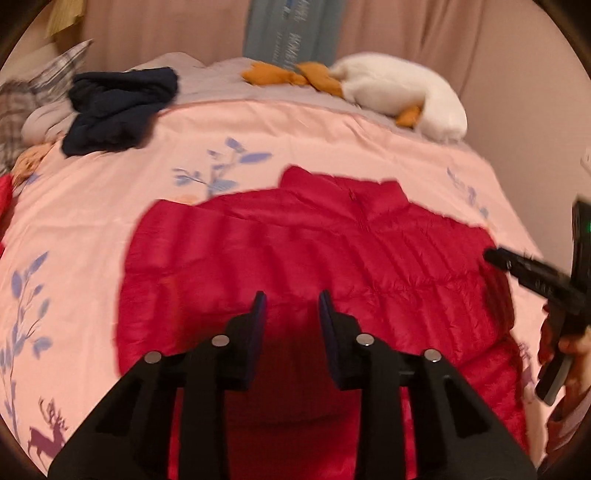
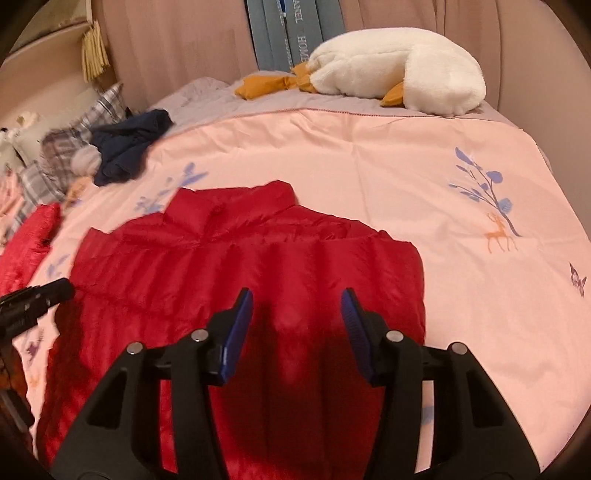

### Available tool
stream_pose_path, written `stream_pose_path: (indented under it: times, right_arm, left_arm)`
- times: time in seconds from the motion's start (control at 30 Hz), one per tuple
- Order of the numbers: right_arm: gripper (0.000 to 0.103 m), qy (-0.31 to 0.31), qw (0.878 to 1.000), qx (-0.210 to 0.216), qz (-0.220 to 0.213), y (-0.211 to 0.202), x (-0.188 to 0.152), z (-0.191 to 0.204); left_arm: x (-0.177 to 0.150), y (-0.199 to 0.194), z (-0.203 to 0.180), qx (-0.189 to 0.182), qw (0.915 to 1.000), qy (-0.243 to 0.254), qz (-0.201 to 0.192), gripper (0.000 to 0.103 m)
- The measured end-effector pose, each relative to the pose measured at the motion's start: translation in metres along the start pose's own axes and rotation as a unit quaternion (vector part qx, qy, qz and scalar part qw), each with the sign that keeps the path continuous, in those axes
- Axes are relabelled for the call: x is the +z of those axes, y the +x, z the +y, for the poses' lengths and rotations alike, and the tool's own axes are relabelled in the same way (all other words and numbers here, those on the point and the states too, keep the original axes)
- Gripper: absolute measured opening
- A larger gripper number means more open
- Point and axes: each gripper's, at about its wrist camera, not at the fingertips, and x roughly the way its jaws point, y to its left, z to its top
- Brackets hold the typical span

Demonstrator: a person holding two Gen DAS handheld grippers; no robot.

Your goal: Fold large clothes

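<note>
Left wrist view first: far off to the left of the left gripper (image 1: pixel 292 301), at the frame's edge, lies plaid bedding (image 1: pixel 22 107), and beside it a crumpled dark navy garment (image 1: pixel 118 110). Below those spreads the pink bedcover (image 1: pixel 92 229), printed with blue leafy sprigs and a purple deer near the lower left corner. Straight ahead of the gripper and under it lies the red puffer jacket (image 1: pixel 295 240), spread flat with its collar pointing away and the zip running down the middle. The gripper's jaws stand apart, with nothing between them but a view of the red quilting below. Beyond the jacket, against the curtain, hangs a grey-blue panel (image 1: pixel 291 33) with white lettering too blurred to read from here. To its right rests a white plush goose (image 1: pixel 402 92) with orange feet and beak. At the far right edge the right gripper (image 1: pixel 495 256) reaches in over the jacket's edge, held by a hand (image 1: pixel 570 350).

Right wrist view: at the left edge the left gripper's black tip shows beside the jacket's left side. A second red piece of cloth (image 2: pixel 26 243) lies further left. The right gripper (image 2: pixel 297 308) hovers over the jacket's lower right part, jaws spread, blue pads bare, nothing pinched. Ahead, the panel's writing reads "HOME", with a partial word ending "ANEL" above it. To the right the bedcover shows a blue tree and an orange deer.
</note>
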Motion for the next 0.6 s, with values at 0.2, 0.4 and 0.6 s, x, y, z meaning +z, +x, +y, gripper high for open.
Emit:
stream_pose_path:
  times: [0.2,0.4,0.6]
  right_arm:
    - [0.048,0.01,0.998,-0.022,0.05,0.048,-0.009,-0.015]
    - [0.048,0.008,0.998,-0.028,0.059,0.053,-0.013,-0.013]
    - [0.048,-0.015,1.0,0.013,-0.007,0.001,-0.004,0.021]
  left_arm:
    - [-0.013,0.042,0.001,0.008,0.999,0.004,0.043,0.03]
    - [-0.014,0.047,0.002,0.004,0.9987,0.008,0.05,0.031]
    - [-0.011,0.045,0.001,0.01,0.9984,0.018,0.053,0.031]
